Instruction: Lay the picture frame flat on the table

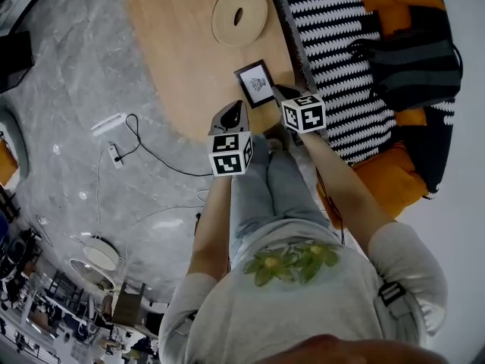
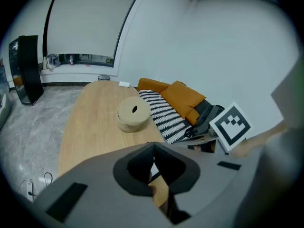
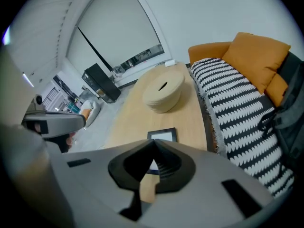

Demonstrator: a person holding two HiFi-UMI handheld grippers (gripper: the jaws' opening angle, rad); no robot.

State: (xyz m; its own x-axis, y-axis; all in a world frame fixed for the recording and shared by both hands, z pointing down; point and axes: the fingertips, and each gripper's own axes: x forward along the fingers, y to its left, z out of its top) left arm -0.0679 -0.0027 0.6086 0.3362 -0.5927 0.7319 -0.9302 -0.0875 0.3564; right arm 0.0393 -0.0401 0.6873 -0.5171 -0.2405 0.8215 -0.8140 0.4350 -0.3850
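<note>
The picture frame (image 1: 255, 83) lies face up on the wooden worktop (image 1: 178, 59), near the rounded end closest to the person and not far from the edge that runs along the sofa. It has a dark border around a white picture, and in the head view it sits turned at a slant to the worktop's edges. In the right gripper view the frame (image 3: 163, 134) looks flat against the wood, just beyond the tips of the jaws.

The left gripper (image 1: 236, 106) is just beside the frame's near left corner, and the right gripper (image 1: 286, 92) is close to its right edge, so the frame sits between the two and slightly ahead of them. From the head view I cannot tell whether either one touches it.

In the left gripper view the jaws of the left gripper (image 2: 153, 145) are closed, tips meeting, with nothing gripped. Through the gap behind the tips only a strip of wood and a sliver of white show. The right gripper (image 3: 154, 141) has its jaws closed in the same way and holds nothing; a corner of the frame shows through the gap behind its tips.

Further along the worktop stands a round woven basket (image 1: 239, 15) with a hole in its top, well apart from the frame. Beside the worktop a black and white striped blanket (image 1: 333, 44) covers an orange sofa (image 1: 390, 177), and a dark bag (image 1: 415, 59) rests on it.
</note>
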